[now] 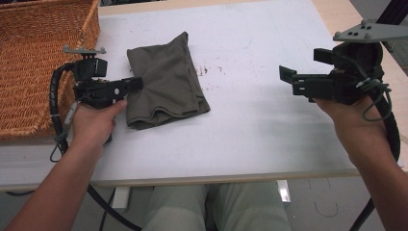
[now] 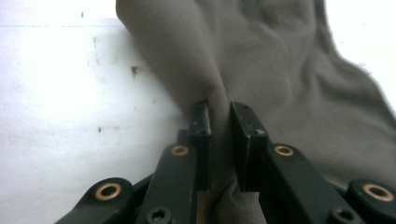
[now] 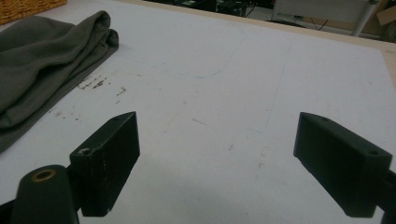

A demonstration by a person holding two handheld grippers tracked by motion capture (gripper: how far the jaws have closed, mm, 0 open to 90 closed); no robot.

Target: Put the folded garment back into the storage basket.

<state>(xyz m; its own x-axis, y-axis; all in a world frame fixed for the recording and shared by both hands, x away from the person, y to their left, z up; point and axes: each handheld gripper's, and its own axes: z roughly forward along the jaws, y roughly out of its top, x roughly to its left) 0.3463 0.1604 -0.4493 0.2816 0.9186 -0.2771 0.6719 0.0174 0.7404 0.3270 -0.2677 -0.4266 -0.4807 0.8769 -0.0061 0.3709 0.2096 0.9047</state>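
Observation:
A folded olive-grey cloth (image 1: 166,82) lies on the white table top (image 1: 255,120), left of centre. My left gripper (image 1: 137,84) is at the cloth's left edge, and in the left gripper view the cloth (image 2: 280,74) is pinched in a ridge between the two black jaws of the left gripper (image 2: 219,126). My right gripper (image 1: 288,79) hovers over the table's right side, well apart from the cloth. In the right gripper view the right gripper (image 3: 217,158) stands wide open with bare table between its jaws, and the cloth (image 3: 42,60) lies at the far left.
A wicker basket (image 1: 36,62) stands at the table's left end, just behind my left hand. Small dark marks (image 1: 204,71) dot the table beside the cloth. The table's front edge (image 1: 216,179) runs close to the person's lap.

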